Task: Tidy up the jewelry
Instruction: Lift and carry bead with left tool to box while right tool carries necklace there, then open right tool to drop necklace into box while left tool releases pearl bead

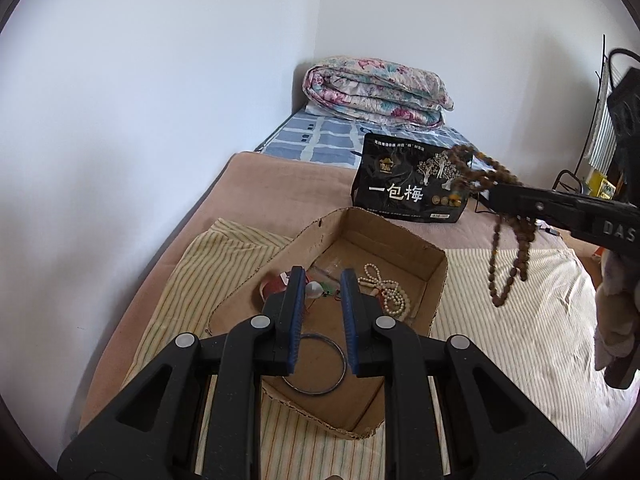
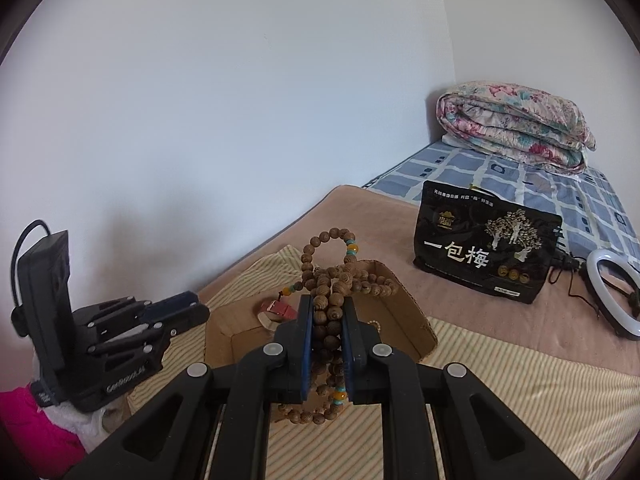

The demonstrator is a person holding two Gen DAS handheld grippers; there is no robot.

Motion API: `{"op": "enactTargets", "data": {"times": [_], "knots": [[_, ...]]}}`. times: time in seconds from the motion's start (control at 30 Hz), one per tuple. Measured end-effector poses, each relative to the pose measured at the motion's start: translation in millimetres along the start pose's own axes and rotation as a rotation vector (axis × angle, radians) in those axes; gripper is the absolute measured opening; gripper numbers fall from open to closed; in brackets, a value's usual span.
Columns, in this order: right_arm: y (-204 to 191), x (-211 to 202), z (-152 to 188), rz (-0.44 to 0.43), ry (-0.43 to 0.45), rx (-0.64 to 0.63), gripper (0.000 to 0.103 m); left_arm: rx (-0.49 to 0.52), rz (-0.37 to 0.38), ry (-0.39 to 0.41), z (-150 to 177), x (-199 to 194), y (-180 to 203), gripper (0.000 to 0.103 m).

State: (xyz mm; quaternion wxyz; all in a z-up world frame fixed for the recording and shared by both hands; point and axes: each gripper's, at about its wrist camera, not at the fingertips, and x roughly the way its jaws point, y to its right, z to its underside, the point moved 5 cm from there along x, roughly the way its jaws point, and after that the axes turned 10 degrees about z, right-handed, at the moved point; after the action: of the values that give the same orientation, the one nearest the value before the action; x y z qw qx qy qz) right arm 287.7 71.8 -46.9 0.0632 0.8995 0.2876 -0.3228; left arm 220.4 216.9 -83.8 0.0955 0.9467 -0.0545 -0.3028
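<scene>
The right gripper [image 2: 327, 316] clamps a wooden bead strand [image 2: 332, 276] above the cardboard box [image 1: 434, 284] of jewelry, right of the narrowly parted, empty left gripper [image 1: 320, 292].

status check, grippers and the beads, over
Right gripper shut on wooden bead strand, held above cardboard box. Left gripper empty, jaws slightly apart over box. Nothing in the way.

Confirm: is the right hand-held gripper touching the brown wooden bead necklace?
Touching. The right wrist view shows the right hand-held gripper with both blue pads pressed on the bunched brown wooden bead necklace.
</scene>
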Motion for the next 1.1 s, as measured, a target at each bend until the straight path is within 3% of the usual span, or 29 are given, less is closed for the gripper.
{"op": "enactTargets", "data": {"times": [0.47, 0.97, 1.07, 1.1], "knots": [[-8, 64, 5, 0.006, -0.088, -0.031, 0.010, 0.013, -0.022, -0.038, 3, 17, 3, 0.017], [2, 91, 8, 0.029, -0.132, -0.041, 0.011, 0.004, -0.026, -0.056, 4, 21, 4, 0.017], [3, 93, 9, 0.028, -0.133, -0.034, 0.016, -0.002, -0.032, -0.055, 3, 21, 3, 0.017], [4, 94, 7, 0.025, -0.130, -0.030, 0.024, -0.005, -0.032, -0.052, 3, 21, 2, 0.017]]}}
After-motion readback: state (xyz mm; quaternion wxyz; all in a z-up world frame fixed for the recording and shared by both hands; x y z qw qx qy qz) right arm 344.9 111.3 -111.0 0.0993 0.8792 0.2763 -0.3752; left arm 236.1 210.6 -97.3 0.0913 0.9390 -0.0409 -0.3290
